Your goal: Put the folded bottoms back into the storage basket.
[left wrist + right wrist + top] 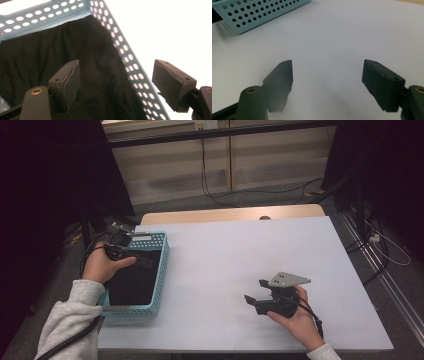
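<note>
A light blue perforated basket (161, 270) stands at the table's left edge with a black cloth (132, 280) lying in it. My left gripper (145, 258) hovers over the basket's far part, open. In the left gripper view its jaws (116, 63) straddle the basket's wall (130, 62), one over the black cloth (50, 50) and the other over the white tabletop. My right gripper (255, 291) is low over the white table at the front right, pointing left, open with nothing between the jaws (327, 62). The basket's side (262, 12) lies far ahead of it.
The white table top (240, 245) lies bare between the basket and the right hand. A wooden strip (230, 214) runs along the table's back edge. Cables (380, 245) lie on the floor to the right and behind, with dark equipment at both sides.
</note>
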Action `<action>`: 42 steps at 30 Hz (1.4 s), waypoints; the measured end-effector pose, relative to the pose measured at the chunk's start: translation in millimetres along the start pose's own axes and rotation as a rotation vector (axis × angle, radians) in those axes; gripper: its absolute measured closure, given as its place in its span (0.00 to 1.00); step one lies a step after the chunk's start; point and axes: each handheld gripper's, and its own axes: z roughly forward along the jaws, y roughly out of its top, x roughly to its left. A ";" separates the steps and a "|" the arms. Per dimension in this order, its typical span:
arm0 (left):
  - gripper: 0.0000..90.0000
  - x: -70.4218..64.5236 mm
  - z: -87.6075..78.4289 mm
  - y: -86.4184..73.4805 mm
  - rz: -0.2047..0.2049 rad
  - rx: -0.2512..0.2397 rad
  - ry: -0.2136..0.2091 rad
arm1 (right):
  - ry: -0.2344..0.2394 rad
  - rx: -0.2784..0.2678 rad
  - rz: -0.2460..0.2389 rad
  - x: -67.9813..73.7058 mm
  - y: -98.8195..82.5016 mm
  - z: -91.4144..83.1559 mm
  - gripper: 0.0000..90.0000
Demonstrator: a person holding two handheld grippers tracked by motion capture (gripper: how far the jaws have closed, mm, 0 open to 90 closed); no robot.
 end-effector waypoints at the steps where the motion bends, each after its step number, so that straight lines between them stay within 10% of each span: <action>1: 0.25 -2.8 0.4 0.7 0.009 -0.001 -0.005 | -0.002 0.001 0.001 -0.7 -0.4 -0.8 0.27; 42: 0.24 -94.1 39.9 -2.0 0.182 -0.063 -0.178 | -0.022 0.036 0.035 -26.1 -17.4 -32.5 0.26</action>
